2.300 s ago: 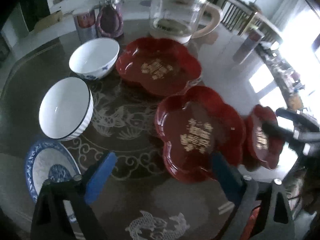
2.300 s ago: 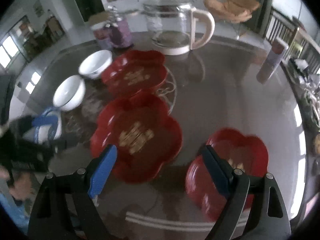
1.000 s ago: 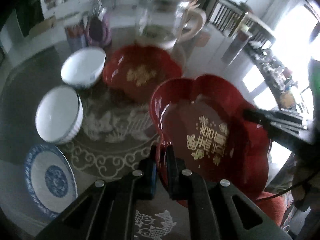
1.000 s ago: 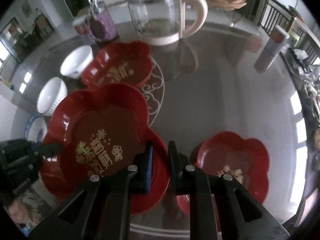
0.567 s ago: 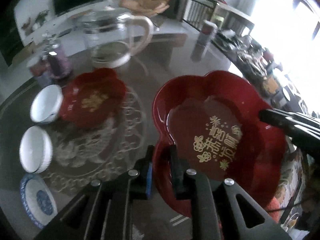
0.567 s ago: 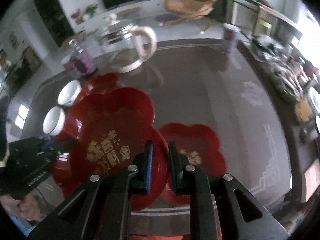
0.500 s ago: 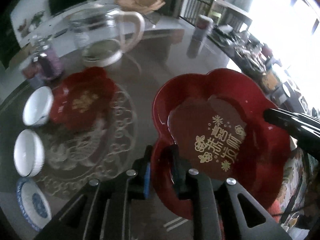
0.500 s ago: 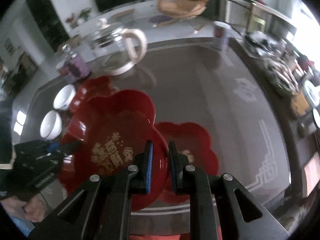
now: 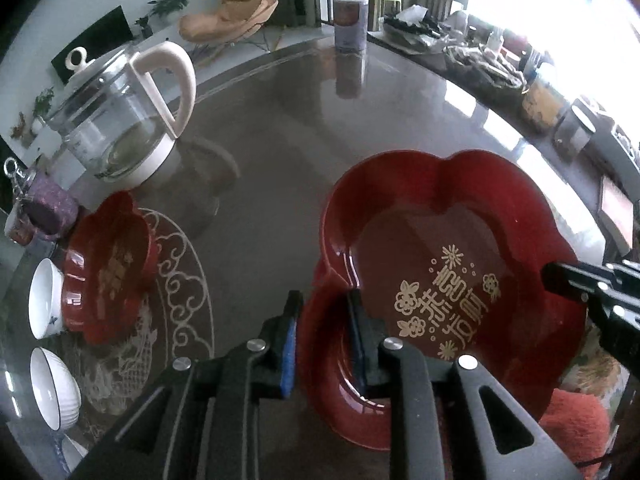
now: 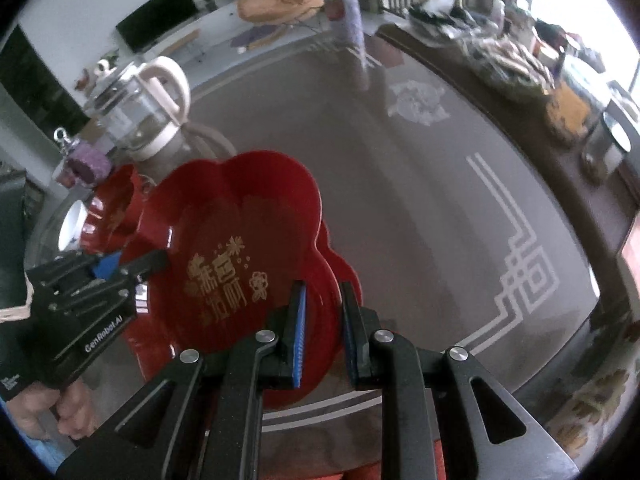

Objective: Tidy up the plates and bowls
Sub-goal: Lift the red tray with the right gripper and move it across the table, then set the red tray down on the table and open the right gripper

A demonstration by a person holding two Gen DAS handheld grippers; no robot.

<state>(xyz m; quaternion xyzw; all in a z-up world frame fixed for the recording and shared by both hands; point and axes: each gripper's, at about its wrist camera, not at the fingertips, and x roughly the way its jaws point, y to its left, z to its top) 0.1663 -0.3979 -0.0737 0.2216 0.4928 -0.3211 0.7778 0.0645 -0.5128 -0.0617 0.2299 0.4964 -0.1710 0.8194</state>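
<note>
Plates first: we see the lettered red plate (image 9: 440, 240), flower-shaped with gold characters, at about four o'clock in the left wrist view, low over the dark glossy surface (image 9: 280, 152) near its close edge. In the right wrist view it sits at about nine o'clock and covers most of a second red plate (image 10: 346, 276), whose lobes peek out along its three o'clock side; we cannot tell whether the two rest fully together. Our left tongs (image 9: 322, 300) straddle the plate's rim at six o'clock and their jaws are opening: the rim stands between the pads, and a thin dark gap shows beside the blue pad (image 9: 289, 344), so they no longer pinch it. Our right tongs (image 10: 320, 288) are nearly closed, both pads against the red rim at the opposite side, so they have hold of the plate. A hand (image 10: 60, 412) grips the left tool at eight o'clock in the right view. Well apart, at nine o'clock in the left view, a third red plate (image 9: 108, 264) lies on the patterned centre of the surface, with two white bowls (image 9: 44, 300) just beside it toward eight o'clock. A glass kettle (image 9: 120, 120) with a cream handle stands at ten o'clock, and a canister (image 9: 350, 20) stands at twelve o'clock near the far edge.
</note>
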